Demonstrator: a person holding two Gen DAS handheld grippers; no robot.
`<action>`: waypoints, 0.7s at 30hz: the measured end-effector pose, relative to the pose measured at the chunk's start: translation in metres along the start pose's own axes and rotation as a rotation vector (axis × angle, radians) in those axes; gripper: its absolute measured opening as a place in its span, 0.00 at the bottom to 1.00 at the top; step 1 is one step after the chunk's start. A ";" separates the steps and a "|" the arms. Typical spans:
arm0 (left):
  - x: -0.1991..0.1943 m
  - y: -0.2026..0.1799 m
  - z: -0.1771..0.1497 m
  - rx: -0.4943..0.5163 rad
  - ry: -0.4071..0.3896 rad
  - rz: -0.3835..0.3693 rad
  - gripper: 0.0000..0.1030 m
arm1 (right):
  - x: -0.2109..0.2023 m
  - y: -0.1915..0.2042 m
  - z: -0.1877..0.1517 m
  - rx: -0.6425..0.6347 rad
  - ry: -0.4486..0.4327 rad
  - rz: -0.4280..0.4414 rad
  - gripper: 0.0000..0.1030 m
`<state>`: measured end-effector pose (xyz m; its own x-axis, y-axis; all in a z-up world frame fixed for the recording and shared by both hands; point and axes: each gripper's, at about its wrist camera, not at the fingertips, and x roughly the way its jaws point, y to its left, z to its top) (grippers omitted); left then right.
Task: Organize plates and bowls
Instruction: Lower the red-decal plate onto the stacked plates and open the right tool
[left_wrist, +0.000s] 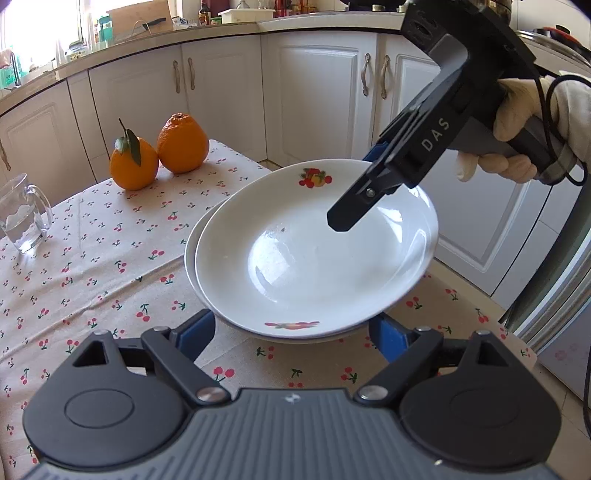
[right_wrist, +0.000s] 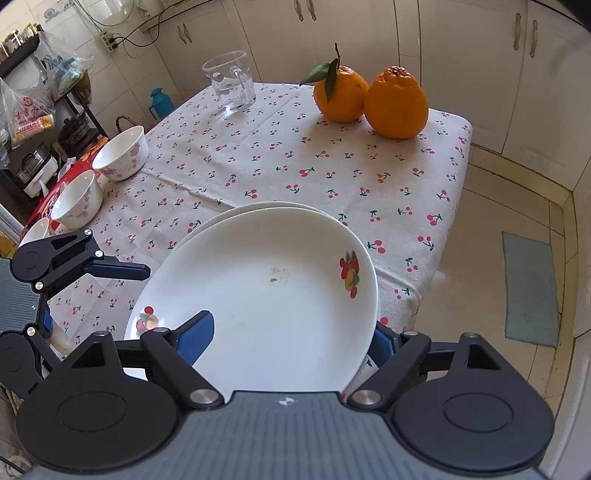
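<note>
Top plate: white, fruit-printed, lying on a second plate whose rim shows just beyond it; the stack sits at the corner of the desk.
Stack position: it looks to overhang the desk edge on the side nearest the right camera, floor directly beyond; how far it overhangs cannot be told.
Left hand-held gripper: jaws wide apart, blue pads either side of the near rim, nothing clamped.
Right hand-held gripper: jaws spread across the opposite rim, one blue finger lying over the plate's inner face, the other below the rim; contact unclear, no pinch visible.
Judged step: plate-on-plate stacking appears done, both tools releasing.
Bowls: two flowered ones stand well apart at the far left desk edge, a third rim is partly visible; not yet gathered.
Risk one: a finger dragging the rim on withdrawal could slide the stack off the corner.
Risk two: the upper plate sits off-centre on the lower and could tip if nudged.
Risk three: the cloth is wrinkled and may shift with the load.
Open room: bare cloth between stack and bowls is ample.
Obstacles: two oranges and a glass mug stand at the far side, well clear.
</note>
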<state>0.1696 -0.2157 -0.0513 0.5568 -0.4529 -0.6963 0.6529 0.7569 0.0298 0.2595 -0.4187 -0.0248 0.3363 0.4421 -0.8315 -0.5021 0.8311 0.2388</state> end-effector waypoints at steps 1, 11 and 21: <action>0.000 0.000 0.000 0.000 -0.001 0.001 0.88 | 0.000 0.001 0.000 0.000 0.002 -0.005 0.87; -0.005 -0.001 0.000 0.006 -0.010 0.002 0.88 | -0.004 0.007 -0.007 0.008 0.024 -0.061 0.87; -0.006 -0.002 -0.001 0.017 -0.013 -0.006 0.88 | -0.007 0.013 -0.016 0.012 0.032 -0.089 0.90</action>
<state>0.1647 -0.2135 -0.0484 0.5594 -0.4638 -0.6870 0.6650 0.7459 0.0379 0.2380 -0.4165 -0.0236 0.3535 0.3552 -0.8654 -0.4614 0.8709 0.1690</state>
